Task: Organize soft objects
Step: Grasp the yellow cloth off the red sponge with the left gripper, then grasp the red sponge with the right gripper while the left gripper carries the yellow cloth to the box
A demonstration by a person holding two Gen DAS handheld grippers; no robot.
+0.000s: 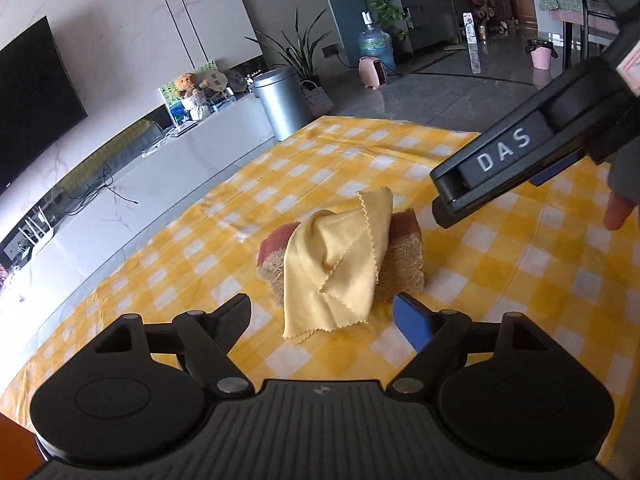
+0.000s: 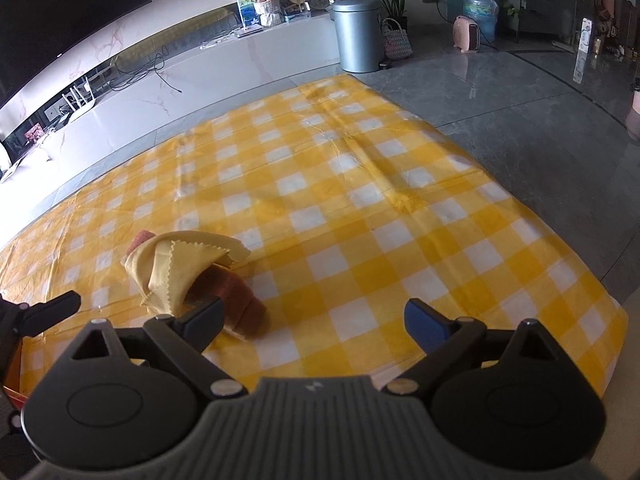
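Observation:
A pale yellow cloth (image 1: pixel 340 264) with zigzag edges lies draped over a brown scouring sponge (image 1: pixel 404 268) with a reddish top, on the yellow checked tablecloth (image 1: pixel 224 256). My left gripper (image 1: pixel 322 320) is open and empty, its fingers just short of the cloth and sponge. My right gripper (image 2: pixel 314 320) is open and empty; the cloth (image 2: pixel 176 272) and sponge (image 2: pixel 240 300) lie beside its left finger (image 2: pixel 204 318). The right gripper's body also shows in the left wrist view (image 1: pixel 520 156), above and right of the sponge.
The table's far and right edges (image 2: pixel 500 184) drop to a grey tiled floor. A white TV bench (image 2: pixel 160 88), a metal bin (image 2: pixel 358 34) and plants stand beyond. The left gripper's fingertip (image 2: pixel 48 308) shows at the left edge of the right wrist view.

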